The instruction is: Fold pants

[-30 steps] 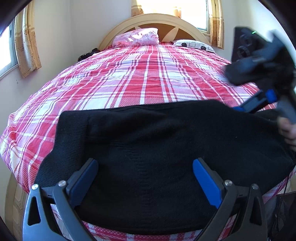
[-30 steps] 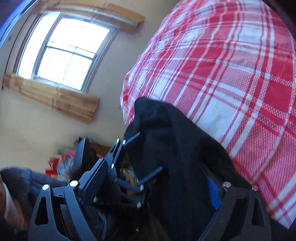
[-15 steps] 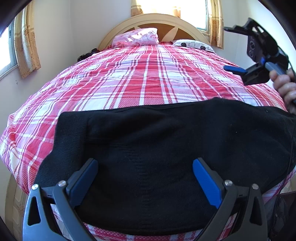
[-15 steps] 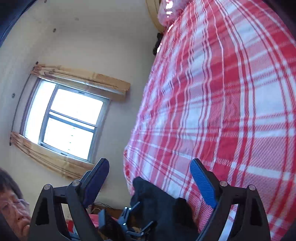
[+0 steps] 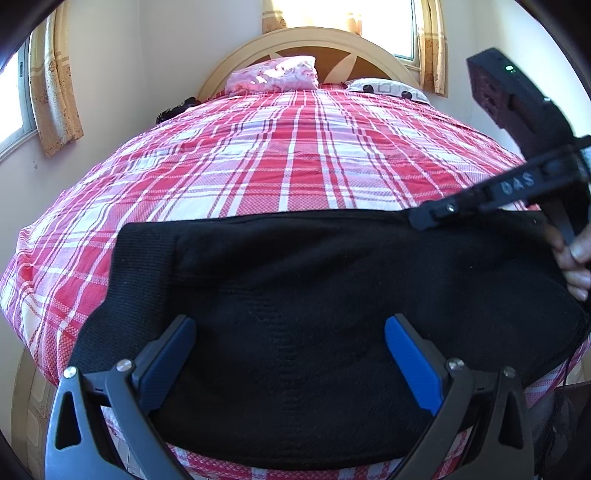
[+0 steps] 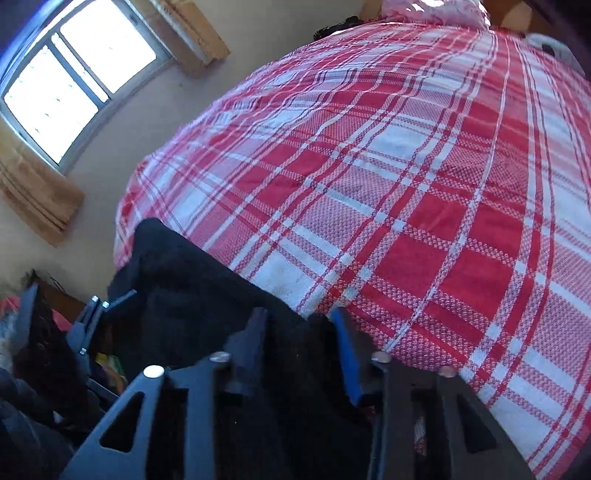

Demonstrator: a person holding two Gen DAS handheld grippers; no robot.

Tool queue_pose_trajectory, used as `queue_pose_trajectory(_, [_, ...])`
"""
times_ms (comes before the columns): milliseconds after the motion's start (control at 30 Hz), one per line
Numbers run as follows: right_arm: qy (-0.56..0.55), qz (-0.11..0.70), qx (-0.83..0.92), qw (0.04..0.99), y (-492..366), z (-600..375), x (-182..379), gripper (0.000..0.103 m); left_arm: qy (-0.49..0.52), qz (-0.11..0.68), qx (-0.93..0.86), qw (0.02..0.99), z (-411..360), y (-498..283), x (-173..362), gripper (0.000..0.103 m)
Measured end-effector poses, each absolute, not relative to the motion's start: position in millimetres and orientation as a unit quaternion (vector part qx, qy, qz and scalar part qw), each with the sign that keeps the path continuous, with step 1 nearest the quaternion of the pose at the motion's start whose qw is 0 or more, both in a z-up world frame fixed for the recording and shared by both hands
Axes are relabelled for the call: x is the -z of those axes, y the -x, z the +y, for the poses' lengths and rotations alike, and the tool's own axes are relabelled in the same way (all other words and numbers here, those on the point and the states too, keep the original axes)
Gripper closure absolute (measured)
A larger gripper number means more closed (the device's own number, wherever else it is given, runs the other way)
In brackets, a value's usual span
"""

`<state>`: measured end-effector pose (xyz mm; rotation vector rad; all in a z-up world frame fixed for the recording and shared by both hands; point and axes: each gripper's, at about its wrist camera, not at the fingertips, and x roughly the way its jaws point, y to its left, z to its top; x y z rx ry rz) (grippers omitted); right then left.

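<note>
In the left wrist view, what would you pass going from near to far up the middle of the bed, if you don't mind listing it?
Left hand-held gripper → black pants → plaid bedspread → pink pillow → headboard → window.

Home bedroom: wide bed under red-and-white plaid cotton cover (image 5: 295,158), arched cream wooden headboard (image 5: 306,40) far, pink floral pillow (image 5: 273,74), tan fabric curtains (image 5: 55,92) beside left window (image 6: 74,74).
</note>
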<state>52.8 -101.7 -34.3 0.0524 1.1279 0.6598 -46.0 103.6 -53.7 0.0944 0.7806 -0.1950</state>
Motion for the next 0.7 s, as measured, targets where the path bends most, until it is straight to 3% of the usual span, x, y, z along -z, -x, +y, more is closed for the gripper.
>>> queue_pose_trajectory(133, [0.039, 0.496, -0.310, 0.810, -29.3, -95.3, 21.8, 0.090, -0.046, 0.378, 0.096, 0.920, 102.9, 46.6, 54.1, 0.000])
queue_pose_trajectory(267, [0.145, 0.393, -0.251, 0.873, -3.7, -82.2, -7.0, 0.090, -0.043, 0.376, 0.094, 0.921, 102.2, 45.9, 54.2, 0.000])
queue_pose_trajectory(333, [0.228, 0.342, -0.218, 0.885, 5.4, -58.4, -2.1, 0.090, -0.044, 0.374, 0.094, 0.921, 102.2, 45.8, 54.4, 0.000])
queue_pose_trajectory(400, [0.273, 0.345, -0.199, 0.876, 0.6, -45.6, 17.7, 0.089, -0.045, 0.371, 0.093, 0.923, 101.6, 46.5, 55.2, 0.000])
queue_pose_trajectory(500, [0.182, 0.387, -0.217, 0.877, -22.4, -67.7, 28.4, 0.081, -0.044, 0.370, 0.093, 0.923, 101.8, 46.5, 55.0, 0.000])
queue_pose_trajectory(533, [0.142, 0.391, -0.218, 0.883, -28.4, -81.7, 20.6, 0.071, -0.044, 0.371, 0.094, 0.923, 102.2, 46.1, 54.8, 0.000])
queue_pose_trajectory(700, [-0.049, 0.371, -0.154, 0.914, -39.2, -165.4, -21.0, 0.069, -0.046, 0.372, 0.097, 0.922, 103.0, 46.0, 54.6, 0.000])
